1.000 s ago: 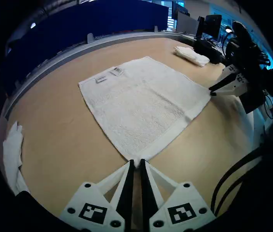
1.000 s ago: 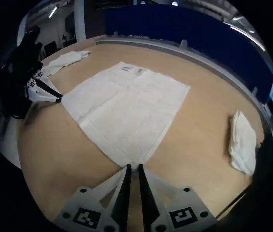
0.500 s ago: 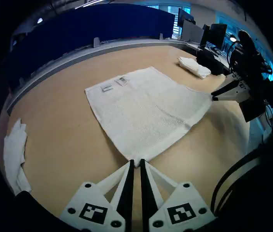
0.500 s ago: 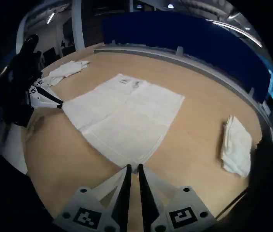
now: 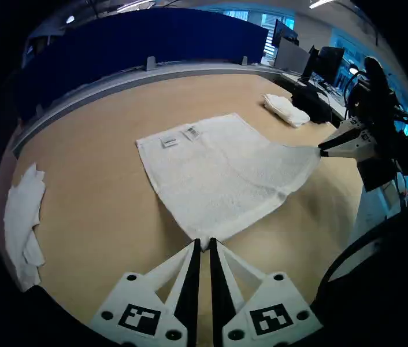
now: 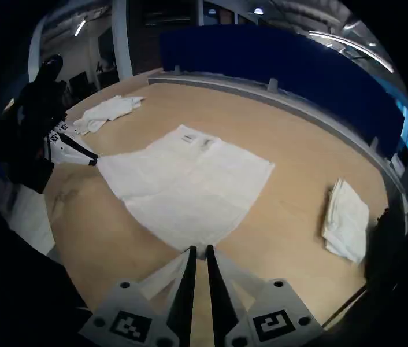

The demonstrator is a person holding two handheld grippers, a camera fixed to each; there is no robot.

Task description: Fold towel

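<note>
On the table (image 5: 88, 191), the left hand-held gripper (image 5: 204, 247) and right hand-held gripper (image 6: 198, 250) each pinch a towel (image 5: 221, 173) corner, holding that edge up to fold.

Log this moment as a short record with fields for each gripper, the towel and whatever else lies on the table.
table: light wood
towel: white, spread out, far edge flat on the table, gripped corners seem raised
left gripper: shut on one near corner of the towel
right gripper: shut on the other near corner
tags: two, at the towel's far edge
folded towel: on the right gripper's side, apart
crumpled cloth: on the left gripper's side, apart
</note>
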